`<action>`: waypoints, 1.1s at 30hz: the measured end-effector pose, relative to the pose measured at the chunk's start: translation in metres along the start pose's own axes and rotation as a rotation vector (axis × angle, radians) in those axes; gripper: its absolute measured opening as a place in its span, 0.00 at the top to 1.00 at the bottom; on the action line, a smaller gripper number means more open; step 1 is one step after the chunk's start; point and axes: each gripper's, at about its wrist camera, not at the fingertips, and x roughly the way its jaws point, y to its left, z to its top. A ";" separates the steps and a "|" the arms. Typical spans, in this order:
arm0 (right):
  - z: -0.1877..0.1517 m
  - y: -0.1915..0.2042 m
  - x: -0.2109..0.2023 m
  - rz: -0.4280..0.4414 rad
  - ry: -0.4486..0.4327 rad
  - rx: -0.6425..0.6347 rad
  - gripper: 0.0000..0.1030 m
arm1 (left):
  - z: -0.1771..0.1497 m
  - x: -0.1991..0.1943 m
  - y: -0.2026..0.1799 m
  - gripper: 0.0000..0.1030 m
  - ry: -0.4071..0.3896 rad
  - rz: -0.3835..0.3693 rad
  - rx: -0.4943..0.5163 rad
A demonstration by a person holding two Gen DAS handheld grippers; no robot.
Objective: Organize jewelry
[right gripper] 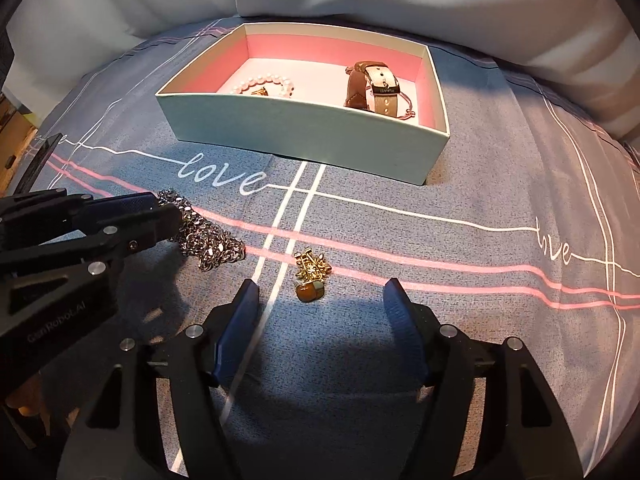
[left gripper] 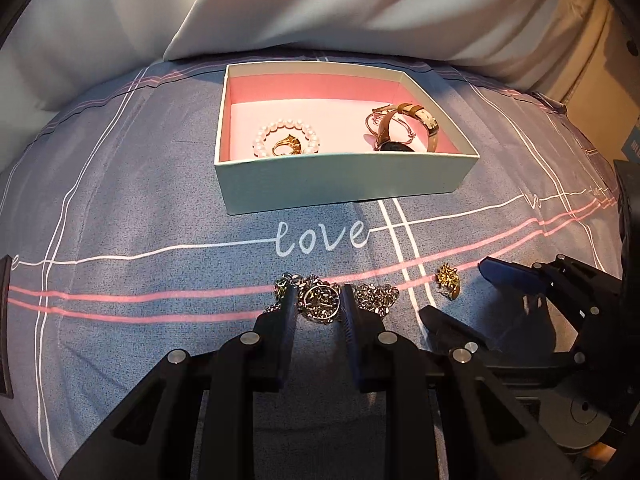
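A pale box [left gripper: 344, 182] with a pink lining sits on the bed; it also shows in the right wrist view [right gripper: 296, 136]. Inside lie a pearl bracelet [left gripper: 286, 128], a gold ring [left gripper: 287, 146] and a brown-strapped watch [left gripper: 404, 128]. A silver chain necklace [left gripper: 320, 300] lies bunched on the sheet. My left gripper [left gripper: 319, 304] has its fingers close on either side of the chain's pendant, touching the pile. A gold brooch [right gripper: 311, 276] lies on the sheet just ahead of my right gripper [right gripper: 320, 300], which is open and empty.
The grey-blue bedsheet [left gripper: 160, 200] has white and pink lines and "love" lettering. White pillows [left gripper: 320, 4] lie behind the box. A dark flat object [left gripper: 5, 320] sits at the far left edge.
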 end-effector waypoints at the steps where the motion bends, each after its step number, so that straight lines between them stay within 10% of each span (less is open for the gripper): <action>1: 0.000 0.000 0.000 0.001 -0.002 0.003 0.36 | -0.002 -0.001 0.000 0.79 0.001 0.000 -0.004; 17: 0.003 0.001 0.004 -0.014 0.005 0.018 0.37 | -0.015 -0.005 0.002 0.79 0.013 -0.007 -0.015; 25: 0.000 0.006 -0.003 0.012 -0.024 -0.003 0.86 | -0.023 -0.011 0.007 0.79 0.010 -0.008 -0.024; 33: -0.012 -0.005 -0.017 0.090 -0.029 0.060 0.86 | -0.025 -0.012 0.007 0.79 0.011 -0.008 -0.028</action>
